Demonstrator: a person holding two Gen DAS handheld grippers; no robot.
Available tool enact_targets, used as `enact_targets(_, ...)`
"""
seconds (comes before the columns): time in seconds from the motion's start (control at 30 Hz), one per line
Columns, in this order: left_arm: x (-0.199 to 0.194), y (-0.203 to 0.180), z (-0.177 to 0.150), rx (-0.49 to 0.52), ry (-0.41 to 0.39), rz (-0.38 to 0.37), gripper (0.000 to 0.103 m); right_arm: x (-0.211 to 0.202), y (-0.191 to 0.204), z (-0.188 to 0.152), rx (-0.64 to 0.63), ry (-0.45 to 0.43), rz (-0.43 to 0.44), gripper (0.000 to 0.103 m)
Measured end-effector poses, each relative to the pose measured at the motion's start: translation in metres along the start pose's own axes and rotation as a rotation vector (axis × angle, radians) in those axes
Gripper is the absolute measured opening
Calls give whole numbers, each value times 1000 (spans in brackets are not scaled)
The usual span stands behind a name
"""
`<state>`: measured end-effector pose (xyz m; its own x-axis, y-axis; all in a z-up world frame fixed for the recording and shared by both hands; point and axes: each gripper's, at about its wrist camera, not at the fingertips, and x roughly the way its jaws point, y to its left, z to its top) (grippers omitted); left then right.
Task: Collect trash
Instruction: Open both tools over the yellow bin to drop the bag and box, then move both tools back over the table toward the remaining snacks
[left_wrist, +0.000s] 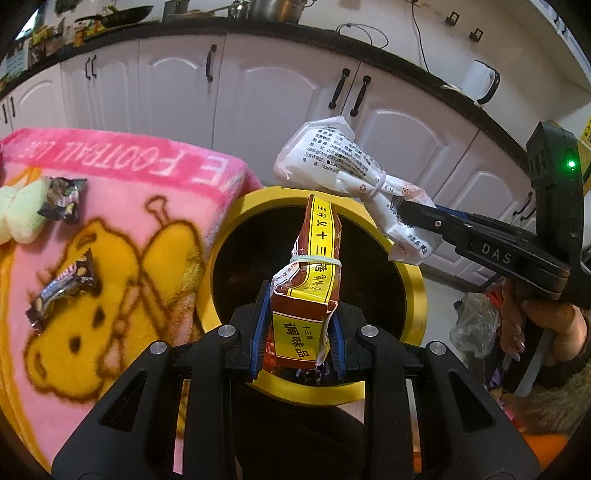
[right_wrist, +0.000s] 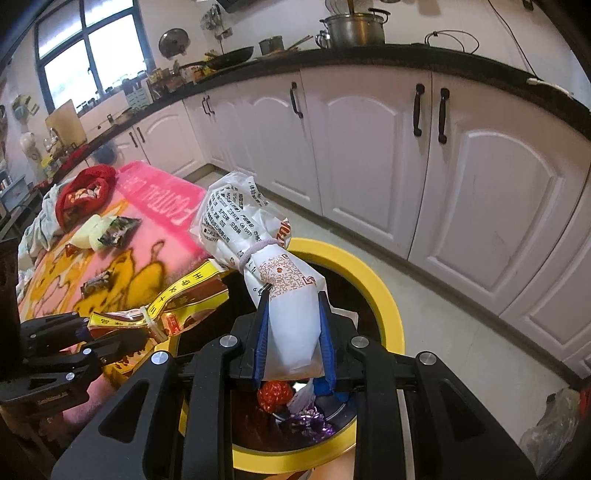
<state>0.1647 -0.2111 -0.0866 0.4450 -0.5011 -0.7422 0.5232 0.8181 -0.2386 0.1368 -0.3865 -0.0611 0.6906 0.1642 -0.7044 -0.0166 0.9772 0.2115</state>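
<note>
Now both grippers hang over the yellow-rimmed bin (left_wrist: 415, 295). Left gripper (left_wrist: 299, 332) is clamped on the brown/yellow seasoning packet (left_wrist: 314, 266), right gripper (right_wrist: 291, 339) on the white tied bag (right_wrist: 258, 236); two candy wrappers (left_wrist: 62, 288) lie on the pink blanket (left_wrist: 147, 206).

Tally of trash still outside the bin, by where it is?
Held in tools over the bin: 2 (brown-yellow packet in left tool, white packet in right tool)
Candy wrappers on the pink blanket: 2 ()
Total: 4
</note>
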Motion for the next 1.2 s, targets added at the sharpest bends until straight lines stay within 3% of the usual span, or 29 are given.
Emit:
enact_targets(0.33,12,5,-2,-19,26,-5,21,10,-4,-5,17,35,1,25)
enact_targets(0.47,14,5,-1,-21,16,0,22,12,-4,-6,28,44,1,32)
enact_targets(0.57,13,6,-2,-26,13,6,37,11,-7,-5,45,42,-1,37)
enact_targets(1.07,-16,26,-2,-80,-44,54,63,-3,-4,2,47,-6,-10,48)
enact_targets(1.2,-27,30,-2,-90,-63,74,75,-11,4,5,32,-31,-8,55)
